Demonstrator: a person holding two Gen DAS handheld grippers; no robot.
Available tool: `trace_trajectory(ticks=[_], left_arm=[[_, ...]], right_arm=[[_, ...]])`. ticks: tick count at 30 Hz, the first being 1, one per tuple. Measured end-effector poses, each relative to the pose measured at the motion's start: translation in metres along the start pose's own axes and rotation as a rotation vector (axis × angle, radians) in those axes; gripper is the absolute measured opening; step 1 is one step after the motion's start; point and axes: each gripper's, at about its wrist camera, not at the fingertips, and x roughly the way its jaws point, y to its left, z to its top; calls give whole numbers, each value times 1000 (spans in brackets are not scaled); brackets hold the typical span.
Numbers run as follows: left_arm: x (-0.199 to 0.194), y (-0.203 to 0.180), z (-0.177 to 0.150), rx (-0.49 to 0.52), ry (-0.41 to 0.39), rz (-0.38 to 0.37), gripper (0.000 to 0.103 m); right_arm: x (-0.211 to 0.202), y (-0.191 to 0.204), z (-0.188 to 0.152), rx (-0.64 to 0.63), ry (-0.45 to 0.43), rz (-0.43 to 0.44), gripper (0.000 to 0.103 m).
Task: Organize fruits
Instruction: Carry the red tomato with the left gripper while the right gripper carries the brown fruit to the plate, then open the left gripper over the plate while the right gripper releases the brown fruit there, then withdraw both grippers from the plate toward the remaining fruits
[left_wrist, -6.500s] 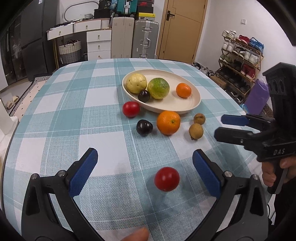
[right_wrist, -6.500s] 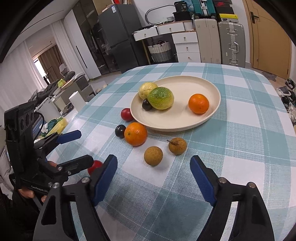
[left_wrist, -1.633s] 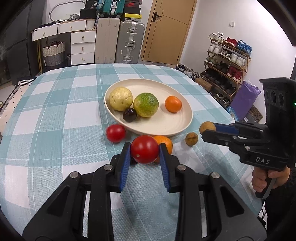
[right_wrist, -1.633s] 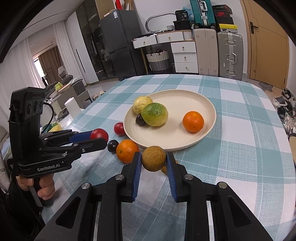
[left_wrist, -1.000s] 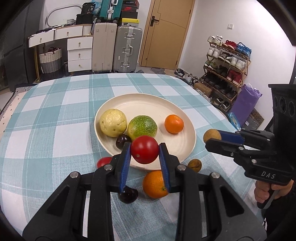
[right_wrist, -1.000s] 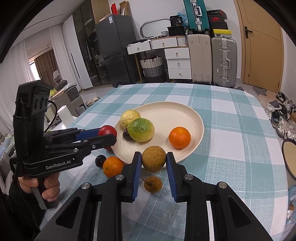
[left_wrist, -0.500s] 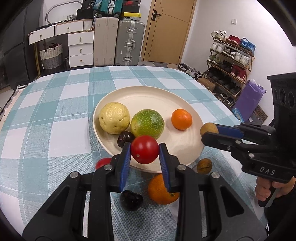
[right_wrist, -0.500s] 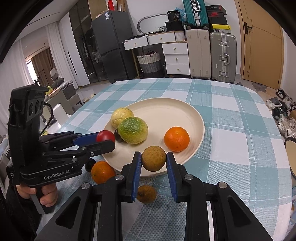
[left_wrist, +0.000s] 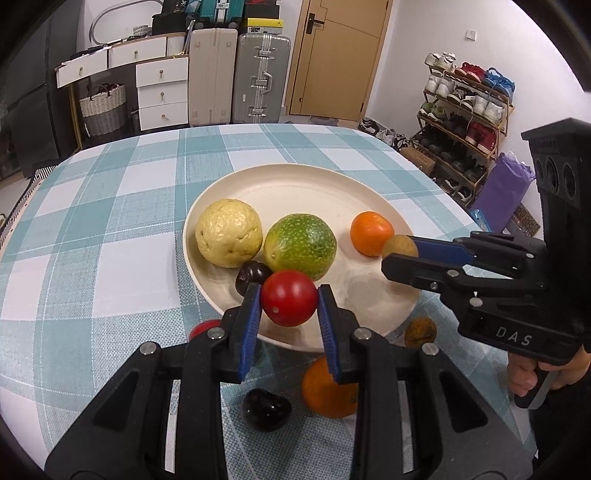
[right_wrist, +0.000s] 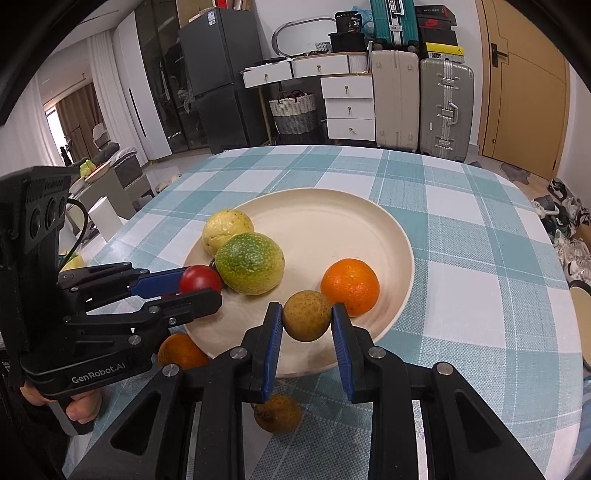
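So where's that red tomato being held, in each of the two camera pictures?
Left wrist view: the red tomato sits low in the centre, pinched in the left gripper, over the plate's near rim.
Right wrist view: the same tomato is at mid-left, at the tip of the other handheld gripper.
Shared landmark: the green fruit on the cream plate, right behind the tomato in both.

Teal-and-white checked tablecloth (left_wrist: 110, 229), cream plate (left_wrist: 295, 181), red tomato (left_wrist: 289, 297).
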Motion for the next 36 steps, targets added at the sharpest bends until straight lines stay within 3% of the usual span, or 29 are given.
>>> trace_trajectory(ticks=[19,26,29,31,33,36], left_arm=[[12,8,13,-22,9,10,27],[7,12,12,-33,0,3,30],[-2,14,8,-37,-20,7,44],[-11,15,6,-39,-35,18,57],[-21,15,2,-36,-58,34,74],[-34,16,-2,-38,-78,36,86]], right_arm=[[15,0,3,-32,29,-45,28],[0,4,3,-33,-9,-27,31],[-10,5,0,-38,-18,-30,34],[-18,4,-3,-29,-27,-31,48],[-27,2,-7,-13,-39,-29,55],[-38,-1,-12,4,-46,-45,71]])
